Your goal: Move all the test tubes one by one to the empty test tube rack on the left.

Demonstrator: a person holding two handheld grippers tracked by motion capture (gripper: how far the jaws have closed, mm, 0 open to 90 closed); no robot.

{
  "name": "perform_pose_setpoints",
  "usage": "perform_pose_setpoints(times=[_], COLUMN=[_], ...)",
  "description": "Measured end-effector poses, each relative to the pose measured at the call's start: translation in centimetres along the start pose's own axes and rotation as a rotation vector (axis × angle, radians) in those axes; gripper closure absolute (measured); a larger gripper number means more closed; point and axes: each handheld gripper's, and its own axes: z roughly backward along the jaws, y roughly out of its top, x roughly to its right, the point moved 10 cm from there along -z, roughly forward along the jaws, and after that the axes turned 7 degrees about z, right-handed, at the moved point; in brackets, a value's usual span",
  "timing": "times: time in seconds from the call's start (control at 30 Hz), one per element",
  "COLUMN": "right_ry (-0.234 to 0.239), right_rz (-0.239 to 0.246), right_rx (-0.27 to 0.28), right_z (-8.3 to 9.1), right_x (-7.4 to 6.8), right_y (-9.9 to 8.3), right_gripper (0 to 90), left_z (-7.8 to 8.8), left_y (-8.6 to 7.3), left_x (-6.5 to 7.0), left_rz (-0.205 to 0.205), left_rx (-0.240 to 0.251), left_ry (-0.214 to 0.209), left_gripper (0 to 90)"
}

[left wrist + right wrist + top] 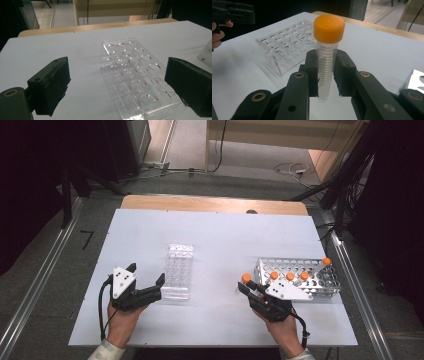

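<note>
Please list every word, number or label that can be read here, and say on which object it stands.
No text can be read.
Clear rack: small red marks beside the holes, too small to read.
Tube in the right gripper: black graduation lines only, with no legible numbers.

Your right gripper (325, 72) is black with brass-coloured rivets; the tube (325, 67) in it is clear with black graduation lines and an orange cap; the clear rack (135, 75) shows small red marks (unreadable); the metal rack (320, 282) is silvery; the table (225, 235) is white.
</note>
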Motion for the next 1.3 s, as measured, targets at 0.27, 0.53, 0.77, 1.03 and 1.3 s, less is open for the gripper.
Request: perform_pose_setpoints(times=[0.27, 0.53, 0.77, 1.03, 1.3], right_ry=[0.047, 0.091, 0.116, 0.138, 0.148], right_rz=[0.02, 0.036, 0.052, 0.081, 0.085], right_rx=[-0.017, -0.032, -0.04, -0.053, -0.056], right_z=[-1.9, -3.6, -4.7, -5.5, -5.6], right_x=[-1.6, -3.3, -4.3, -5.5, -5.9], right_y=[0.3, 0.5, 0.8, 0.8, 0.8], right_gripper=[72.4, 72.4, 72.4, 72.4, 72.4], left_z=[-0.7, -0.4, -0.4, -0.4, -0.7], left_y=[0.6, 1.1, 0.8, 0.7, 0.4], left_x=[2.2, 4.5, 8.9, 12.2, 14.2], left_rz=[-0.014, -0.03, -0.067, -0.093, -0.12], left_rx=[-0.007, 0.001, -0.027, -0.033, -0.047], left_ry=[-0.043, -0.114, -0.256, -0.368, -0.44], left_gripper=[6.0, 11.0, 16.1, 32.4, 49.5])
